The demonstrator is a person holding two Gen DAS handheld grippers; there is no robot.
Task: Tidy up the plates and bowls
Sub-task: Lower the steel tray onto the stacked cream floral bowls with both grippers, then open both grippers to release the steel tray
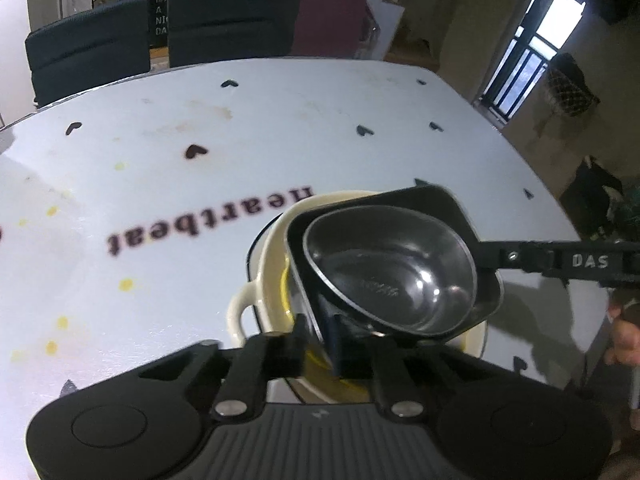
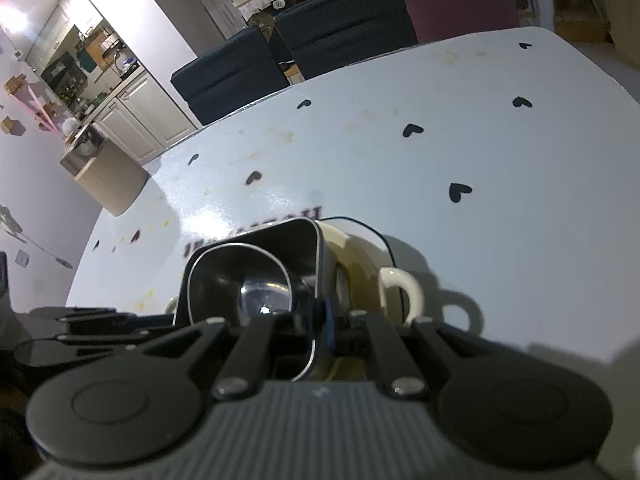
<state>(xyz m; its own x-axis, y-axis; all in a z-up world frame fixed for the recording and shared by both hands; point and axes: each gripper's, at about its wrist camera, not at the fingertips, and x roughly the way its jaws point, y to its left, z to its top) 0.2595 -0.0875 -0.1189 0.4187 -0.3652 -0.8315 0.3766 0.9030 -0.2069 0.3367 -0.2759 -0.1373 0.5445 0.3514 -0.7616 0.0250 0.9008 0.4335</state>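
Observation:
A black square bowl [image 1: 436, 200] with a shiny steel liner [image 1: 392, 276] hangs tilted just over a cream two-handled bowl [image 1: 272, 280] that stands on the white table [image 1: 280, 128]. My left gripper [image 1: 318, 340] is shut on the black bowl's near rim. My right gripper [image 1: 486, 258] reaches in from the right and pinches the opposite rim. In the right wrist view my right gripper [image 2: 320, 328] is shut on the black bowl [image 2: 240, 272] at its edge, with the cream bowl [image 2: 360, 256] and one of its handles [image 2: 400, 284] right behind. Whether the two bowls touch is hidden.
The tablecloth carries black hearts, the word "heartbeat" [image 1: 208, 220] and yellow stains. Two dark chairs [image 1: 88, 48] [image 1: 232, 20] and a maroon one [image 1: 332, 16] stand at the far edge. A hand [image 1: 624, 336] shows at the right, by the table's right edge.

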